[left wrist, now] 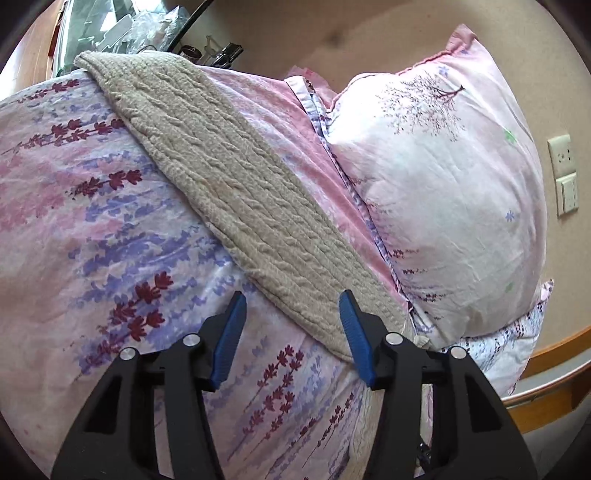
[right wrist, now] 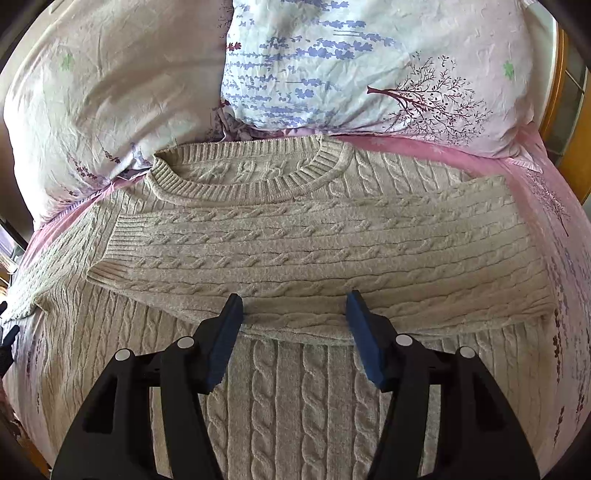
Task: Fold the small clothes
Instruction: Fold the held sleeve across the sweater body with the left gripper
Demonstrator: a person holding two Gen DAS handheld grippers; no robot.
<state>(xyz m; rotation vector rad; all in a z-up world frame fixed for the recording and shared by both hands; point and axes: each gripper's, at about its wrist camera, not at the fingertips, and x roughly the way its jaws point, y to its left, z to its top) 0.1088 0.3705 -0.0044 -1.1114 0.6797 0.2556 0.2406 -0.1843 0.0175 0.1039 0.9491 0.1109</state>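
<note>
Bedding with a lavender-sprig print covers the bed [left wrist: 92, 221] that carries the work. 2 pillows [right wrist: 332, 62] in matching floral cases lie side by side ahead of the right claw [right wrist: 293, 304], their lower edges touching the sweater's collar.

Task item: 1 beige cable-knit sweater [right wrist: 295, 229] lies flat on the bed. In the right wrist view 1 sleeve [right wrist: 280, 258] is folded across the chest, cuff toward the left, just ahead of the right claw's tips; the body of the garment lies under and behind the tips.

Right claw: fingers spread, nothing between them, tips over the lower edge of the folded sleeve; contact cannot be judged.

Left claw [left wrist: 293, 306]: fingers spread, empty. 1 edge of the sweater runs diagonally from far left toward the right finger [left wrist: 356, 332]; the left finger stands over bare bedding.

Surroundings, left wrist view: a pillow rises ahead and to the right, against the sweater's far edge. A wall socket plate [left wrist: 563, 173] is at far right, a wooden bed frame [left wrist: 546, 398] below it. Clutter including plastic wrapping [left wrist: 147, 26] stands beyond the far left corner of the bed. Open bedding lies to the left of the claw.
</note>
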